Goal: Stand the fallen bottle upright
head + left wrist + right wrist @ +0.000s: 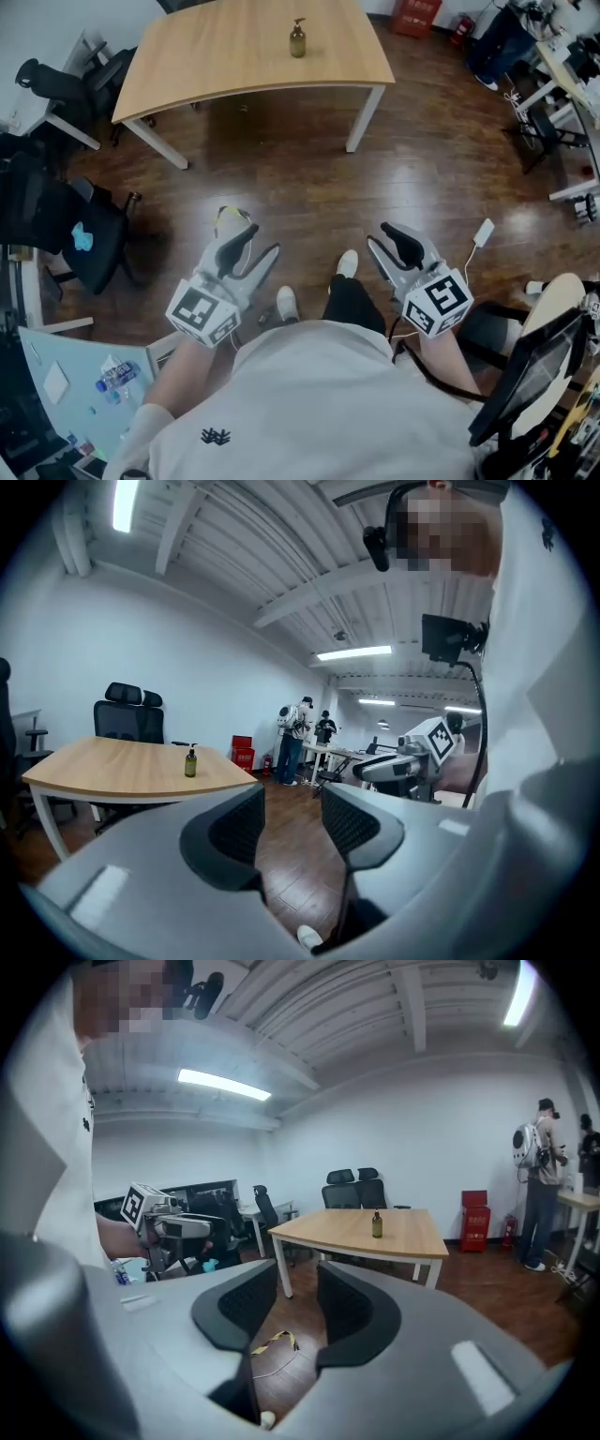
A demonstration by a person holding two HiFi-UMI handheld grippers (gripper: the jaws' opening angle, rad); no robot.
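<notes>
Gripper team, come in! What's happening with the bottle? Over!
Left gripper open, empty; right gripper open, empty. Bottle already upright on table, far ahead of both. Nothing in the way.

Clad in a white short-sleeved shirt (319, 403) with a small dark emblem (216, 436), black trousers (352, 300), white shoes (348, 263). Fitted with pale grey left gripper (255, 246) and right gripper (386, 246), black ribbed pads (239, 827), a black-and-white marker cube (202, 312) on each, black cable (424, 373) on the right.
</notes>
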